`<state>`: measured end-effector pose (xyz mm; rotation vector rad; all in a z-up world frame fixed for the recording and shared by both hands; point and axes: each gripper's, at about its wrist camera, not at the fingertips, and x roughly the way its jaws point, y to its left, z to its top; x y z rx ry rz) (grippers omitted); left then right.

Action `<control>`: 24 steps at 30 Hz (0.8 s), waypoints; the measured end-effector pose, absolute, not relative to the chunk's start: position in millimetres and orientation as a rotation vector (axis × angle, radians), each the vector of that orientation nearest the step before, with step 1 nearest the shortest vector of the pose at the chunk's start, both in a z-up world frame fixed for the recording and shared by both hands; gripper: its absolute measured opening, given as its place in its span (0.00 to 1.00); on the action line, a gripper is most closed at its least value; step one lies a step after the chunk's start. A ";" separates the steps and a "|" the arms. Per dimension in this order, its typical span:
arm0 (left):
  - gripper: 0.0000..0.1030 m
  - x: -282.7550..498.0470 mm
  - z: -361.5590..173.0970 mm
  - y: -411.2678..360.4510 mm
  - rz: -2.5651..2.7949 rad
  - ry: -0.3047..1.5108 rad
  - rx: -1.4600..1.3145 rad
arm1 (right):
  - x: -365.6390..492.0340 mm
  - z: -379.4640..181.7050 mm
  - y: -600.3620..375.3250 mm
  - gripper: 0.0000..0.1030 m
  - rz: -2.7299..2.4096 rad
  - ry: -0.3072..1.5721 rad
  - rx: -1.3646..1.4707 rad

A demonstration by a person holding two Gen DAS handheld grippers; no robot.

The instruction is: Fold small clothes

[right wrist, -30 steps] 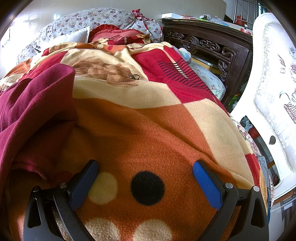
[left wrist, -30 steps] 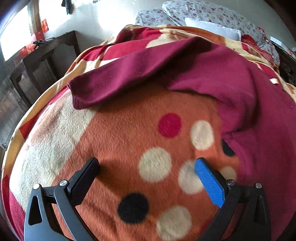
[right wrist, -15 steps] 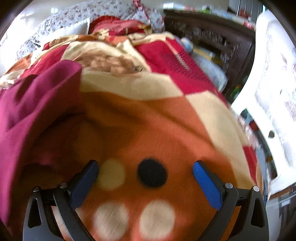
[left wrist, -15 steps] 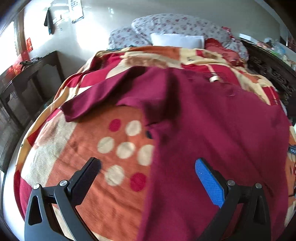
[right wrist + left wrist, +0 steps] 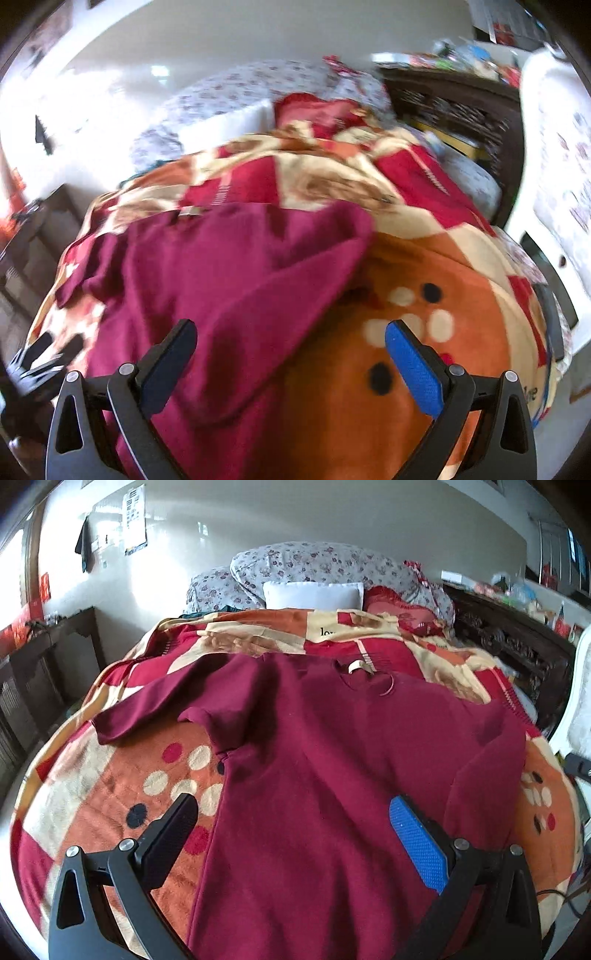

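A dark red long-sleeved shirt (image 5: 332, 746) lies spread on the patterned blanket (image 5: 110, 786), collar toward the pillows. One sleeve (image 5: 147, 709) stretches out to the left; the other sleeve (image 5: 491, 760) is folded along the shirt's right side. My left gripper (image 5: 295, 830) hovers open above the shirt's lower half, nothing between its fingers. In the blurred right wrist view the same shirt (image 5: 229, 280) fills the left, with a raised fold at its right edge. My right gripper (image 5: 291, 354) stands open over that edge and the blanket (image 5: 424, 295).
Floral pillows (image 5: 317, 565) and a white pillow (image 5: 314, 594) lie at the bed's head. A dark carved wooden frame (image 5: 517, 642) runs along the right, with a white chair (image 5: 554, 184) beyond it. A dark wooden table (image 5: 48, 646) stands to the left.
Both grippers have pulled back and risen from the blanket, so the whole shirt now shows. The left view swung right from the spotted blanket onto the shirt. Both stayed open.
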<state>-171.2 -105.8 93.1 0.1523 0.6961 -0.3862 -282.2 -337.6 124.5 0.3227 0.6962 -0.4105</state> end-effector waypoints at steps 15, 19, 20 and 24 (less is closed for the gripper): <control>1.00 -180.0 106.3 -108.6 -0.388 0.677 0.173 | -247.2 123.1 -280.4 1.00 -0.411 0.699 0.241; 1.00 -180.0 107.4 -108.2 -0.388 0.672 0.174 | -243.8 120.2 -279.0 1.00 -0.412 0.701 0.248; 1.00 -179.3 107.6 -108.5 -0.389 0.671 0.173 | -243.0 119.9 -279.2 1.00 -0.414 0.701 0.250; 1.00 -177.3 107.8 -109.2 -0.396 0.675 0.172 | -238.7 117.2 -280.5 1.00 -0.428 0.697 0.260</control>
